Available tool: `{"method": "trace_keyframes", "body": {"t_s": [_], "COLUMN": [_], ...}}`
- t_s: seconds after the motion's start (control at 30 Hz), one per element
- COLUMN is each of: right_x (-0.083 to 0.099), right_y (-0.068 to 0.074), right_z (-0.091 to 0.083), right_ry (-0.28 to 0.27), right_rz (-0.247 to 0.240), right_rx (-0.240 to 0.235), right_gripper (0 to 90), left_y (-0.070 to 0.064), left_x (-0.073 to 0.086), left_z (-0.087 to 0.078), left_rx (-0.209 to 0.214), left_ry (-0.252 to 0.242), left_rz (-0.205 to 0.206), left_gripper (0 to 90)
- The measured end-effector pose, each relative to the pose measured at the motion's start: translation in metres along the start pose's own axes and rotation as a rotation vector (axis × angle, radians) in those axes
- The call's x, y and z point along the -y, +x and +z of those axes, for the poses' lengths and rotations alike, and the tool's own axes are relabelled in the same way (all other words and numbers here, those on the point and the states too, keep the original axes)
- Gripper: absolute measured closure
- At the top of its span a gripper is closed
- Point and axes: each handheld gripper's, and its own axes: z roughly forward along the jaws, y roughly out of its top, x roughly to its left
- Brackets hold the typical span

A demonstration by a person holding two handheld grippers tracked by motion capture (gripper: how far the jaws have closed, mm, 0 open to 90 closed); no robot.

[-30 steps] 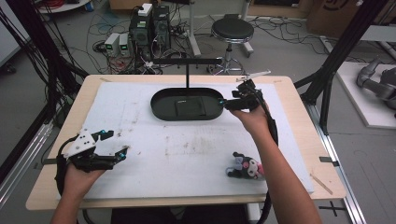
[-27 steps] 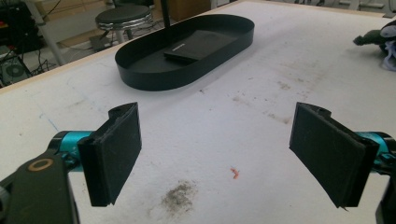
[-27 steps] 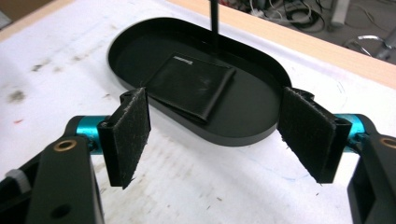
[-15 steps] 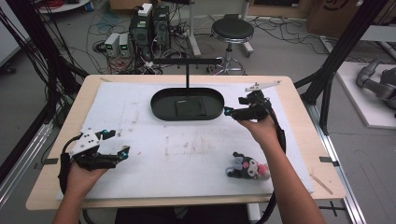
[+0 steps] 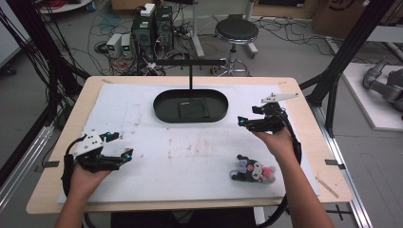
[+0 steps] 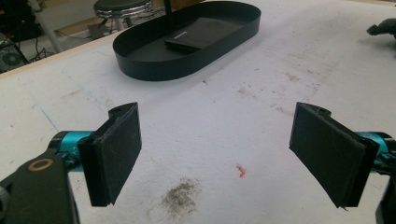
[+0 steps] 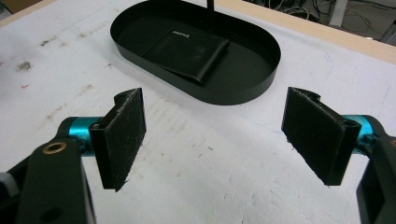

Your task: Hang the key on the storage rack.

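A black oval tray (image 5: pixel 190 119) stands at the back middle of the white mat, with a flat black wallet-like piece (image 5: pixel 192 109) lying inside it. My right gripper (image 5: pixel 246 116) hovers open just right of the tray and points at it; in the right gripper view its jaws (image 7: pixel 219 135) frame the tray (image 7: pixel 224 95) and the black piece (image 7: pixel 191 51). My left gripper (image 5: pixel 122 144) stands open at the front left, nothing between its pads (image 6: pixel 231 154); the tray (image 6: pixel 154 70) lies ahead of it. A dark plush toy (image 5: pixel 253 170) lies at the front right.
A black T-shaped stand (image 5: pixel 190 64) rises behind the tray. The white mat (image 5: pixel 199 152) is stained and covers most of the wooden table (image 5: pixel 328 185). A stool (image 5: pixel 236 32) and computers (image 5: pixel 152 26) stand on the floor beyond.
My right gripper has drawn back from over the tray's right end toward the person and a little right. The left gripper has barely moved.
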Motion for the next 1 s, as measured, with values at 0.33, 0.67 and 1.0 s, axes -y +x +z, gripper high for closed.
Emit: {"method": "trace_keyframes", "body": {"t_s": [0.33,0.67,1.0], "right_x": [0.029,0.051,0.070], "right_y": [0.006,0.025,0.044], "right_z": [-0.014,-0.019,-0.007], "right_ry": [0.016,0.080,0.192], "right_rz": [-0.035,-0.121,-0.211], "right_rx": [-0.040,-0.105,-0.162], "right_gripper": [22.5,23.3,28.9], "left_y": [-0.004,-0.003,-0.004], "left_x": [0.001,0.001,0.000], "left_z": [0.001,-0.001,0.000], "left_rx": [0.000,-0.003,-0.004], "left_ry": [0.004,0.002,0.006], "left_rz": [-0.001,-0.003,0.000], "left_gripper": [16.8,16.8,16.7]}}
